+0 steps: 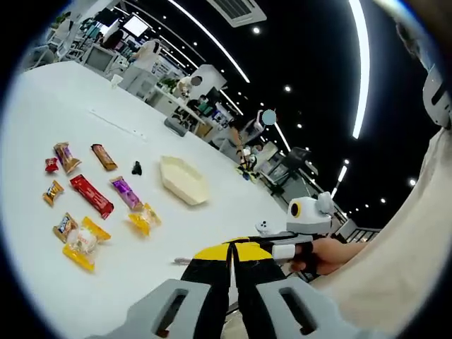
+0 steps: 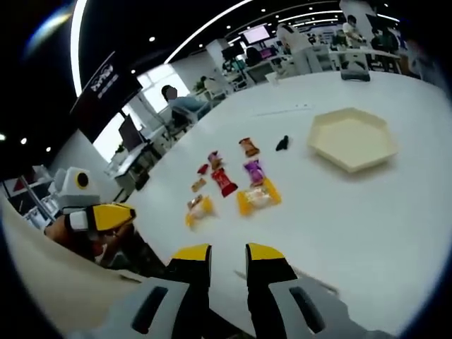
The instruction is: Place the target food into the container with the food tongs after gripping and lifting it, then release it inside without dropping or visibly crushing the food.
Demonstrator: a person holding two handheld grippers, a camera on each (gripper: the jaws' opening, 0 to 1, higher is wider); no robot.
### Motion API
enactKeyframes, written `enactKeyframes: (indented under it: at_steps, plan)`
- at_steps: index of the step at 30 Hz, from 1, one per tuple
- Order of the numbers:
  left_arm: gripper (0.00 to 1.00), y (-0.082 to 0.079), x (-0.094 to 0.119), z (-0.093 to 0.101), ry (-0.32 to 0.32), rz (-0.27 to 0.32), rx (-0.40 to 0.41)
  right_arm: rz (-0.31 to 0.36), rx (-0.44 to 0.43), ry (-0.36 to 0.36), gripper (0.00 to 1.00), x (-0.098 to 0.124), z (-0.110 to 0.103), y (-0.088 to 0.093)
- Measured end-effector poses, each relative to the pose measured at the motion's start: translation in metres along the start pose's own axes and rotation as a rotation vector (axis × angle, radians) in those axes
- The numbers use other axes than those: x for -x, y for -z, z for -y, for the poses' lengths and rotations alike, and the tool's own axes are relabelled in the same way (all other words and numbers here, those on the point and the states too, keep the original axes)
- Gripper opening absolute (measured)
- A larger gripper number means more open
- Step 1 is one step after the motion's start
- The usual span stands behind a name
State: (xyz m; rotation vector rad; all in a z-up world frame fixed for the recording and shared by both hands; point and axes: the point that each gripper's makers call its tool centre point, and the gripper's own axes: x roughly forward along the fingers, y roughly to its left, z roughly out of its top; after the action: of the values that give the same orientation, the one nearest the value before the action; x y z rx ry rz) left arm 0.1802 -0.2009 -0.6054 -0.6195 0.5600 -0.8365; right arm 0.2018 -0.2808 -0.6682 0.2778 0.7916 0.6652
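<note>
Grippers: two. I see my left gripper (image 1: 229,256) from its own camera, and the right gripper (image 2: 228,254) from its own.
Left jaws: drawn narrow, the two yellow tips almost meeting with only a thin slit between them. They hold nothing.
Right jaws: parted by a modest gap, yellow tips side by side with nothing between them, above the near part of the table (image 1: 42,106).
Hands: one hand (image 1: 332,256) shows in the left gripper view, wrapped around the right gripper's handle.
Containers: one, a cream hexagonal tray (image 1: 182,176). It sits on the table beside the food, apart from every packet.
Wrapped snacks: I count nine, all on the table and none in the tray or in either gripper. I cannot tell which one is the target.
Yellow packets: two, one larger yellow packet (image 1: 85,242) and one smaller yellow packet (image 1: 144,217).
Bars: three, a long red bar (image 1: 90,195), a purple bar (image 1: 126,192) next to it, and a brown bar (image 1: 104,156) farther back.
Small pieces: four, namely a gold-brown packet (image 1: 67,157), a small red sweet (image 1: 51,165) touching it, a small gold sweet (image 1: 53,191) and a brown-and-blue sweet (image 1: 65,226).
Other: one small black object (image 1: 136,168) between the brown bar and the tray, too small for me to identify.
Thin strip: one pale strip (image 1: 181,260) lies on the table just beside my left jaw tips. I cannot tell what it is.
</note>
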Motion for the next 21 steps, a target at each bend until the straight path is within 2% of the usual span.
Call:
enactKeyframes:
  at_steps: [4, 6, 9, 16, 21]
  plan:
    - [0.0, 0.004, -0.006, 0.004, 0.011, -0.03, -0.023, 0.016, -0.014, 0.015, 0.18, 0.007, 0.005, 0.0]
    - [0.0, 0.004, -0.009, 0.011, 0.043, -0.031, -0.05, 0.022, -0.022, 0.024, 0.18, 0.01, 0.008, 0.0]
    - [0.05, 0.003, -0.012, 0.015, 0.05, -0.03, -0.079, 0.026, -0.025, 0.032, 0.19, 0.013, 0.011, 0.002]
    - [0.2, 0.001, -0.006, -0.003, -0.053, -0.05, -0.175, 0.074, 0.028, 0.082, 0.26, 0.024, 0.026, -0.004]
    - [0.29, -0.004, 0.007, -0.018, -0.136, -0.052, -0.252, 0.103, 0.132, 0.105, 0.38, 0.037, 0.034, -0.008]
